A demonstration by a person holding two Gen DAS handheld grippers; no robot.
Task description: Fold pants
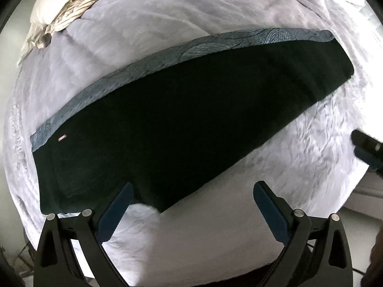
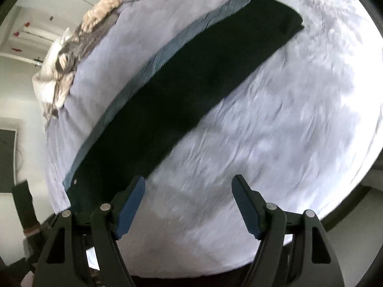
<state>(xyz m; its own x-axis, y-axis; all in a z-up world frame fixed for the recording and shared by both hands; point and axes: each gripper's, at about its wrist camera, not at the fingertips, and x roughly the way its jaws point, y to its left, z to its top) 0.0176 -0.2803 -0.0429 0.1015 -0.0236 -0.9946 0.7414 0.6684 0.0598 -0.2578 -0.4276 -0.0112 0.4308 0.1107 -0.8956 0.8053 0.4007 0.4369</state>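
Note:
Dark green pants (image 1: pixel 182 124) lie flat on a pale bed sheet (image 1: pixel 119 55), folded lengthwise, one leg over the other, with a grey-blue patterned strip (image 1: pixel 134 76) showing along their far edge. A small pink tag (image 1: pixel 62 138) sits near the waist end at the left. My left gripper (image 1: pixel 194 191) hovers open above the near edge of the pants, holding nothing. In the right wrist view the pants (image 2: pixel 182 95) run diagonally from lower left to upper right. My right gripper (image 2: pixel 189 186) is open over the bare sheet (image 2: pixel 275 124) beside the pants, holding nothing. The right gripper's tip (image 1: pixel 366 148) shows at the left view's right edge.
A crumpled cream and grey bedding heap (image 1: pixel 62 16) lies at the far left corner of the bed, seen again as a heap (image 2: pixel 69 67) in the right wrist view. Beyond the bed's left edge are a white wall and a dark panel (image 2: pixel 7 157).

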